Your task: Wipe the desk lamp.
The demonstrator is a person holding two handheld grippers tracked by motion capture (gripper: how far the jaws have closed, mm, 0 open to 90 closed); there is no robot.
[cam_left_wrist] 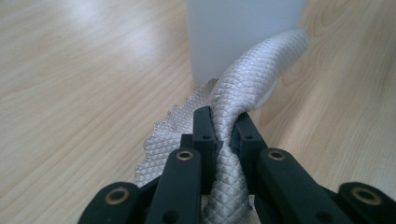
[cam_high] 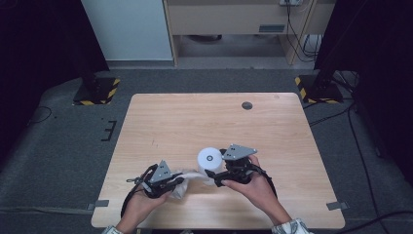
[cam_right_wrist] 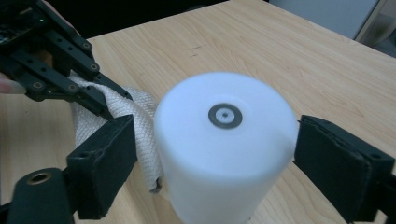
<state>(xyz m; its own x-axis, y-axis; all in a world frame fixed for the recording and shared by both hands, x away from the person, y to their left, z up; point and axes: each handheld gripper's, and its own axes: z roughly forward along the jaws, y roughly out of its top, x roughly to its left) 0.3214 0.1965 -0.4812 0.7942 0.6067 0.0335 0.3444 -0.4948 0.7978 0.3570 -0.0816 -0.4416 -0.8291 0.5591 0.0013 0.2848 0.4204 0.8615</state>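
Fig.: White cylinder upright near bench front. Right gripper brackets it, pads w/ gaps; left gripper pinches cloth beside cylinder. Clamp cylinder firmly, wrap taut.

Wooden table with white cylinder and cloth.

floor: grey carpet | table: light wood | wall panel: pale | far furniture: wooden cabinet

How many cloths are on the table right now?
1. The white cloth lies at the table's near edge, pinched in the left gripper, its far end against the white cylinder. More may be hidden behind it.
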